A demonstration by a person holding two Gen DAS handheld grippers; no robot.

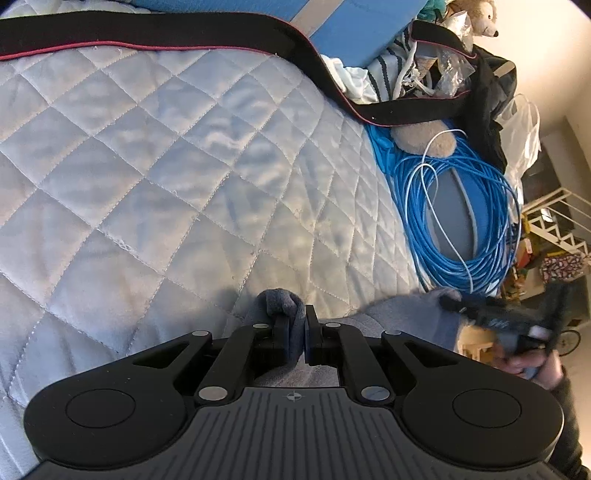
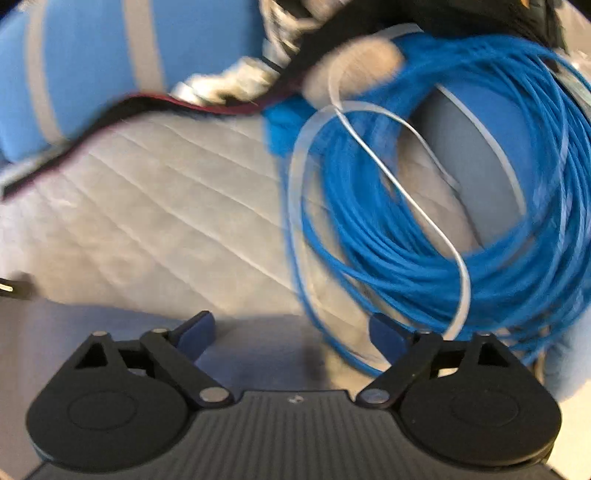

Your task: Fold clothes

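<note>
My left gripper (image 1: 304, 326) is shut on a bunched fold of a grey-blue garment (image 1: 391, 314), which lies on the pale quilted bedcover (image 1: 166, 166) and trails off to the right. At the right edge of the left wrist view a person's hand (image 1: 532, 365) holds the other gripper, blurred. In the right wrist view my right gripper (image 2: 291, 330) stands wide open with nothing between its blue-padded fingers (image 2: 197, 328). It hangs over the grey-blue garment (image 2: 92, 321) near the bedcover's edge.
A big coil of blue cable (image 2: 406, 240) with a white wire lies just beyond the right gripper. A black band with red piping (image 1: 184, 33) runs along the quilt's far side. Behind it are a blue cushion (image 1: 351, 26), crumpled clothes and a plush toy (image 1: 476, 18).
</note>
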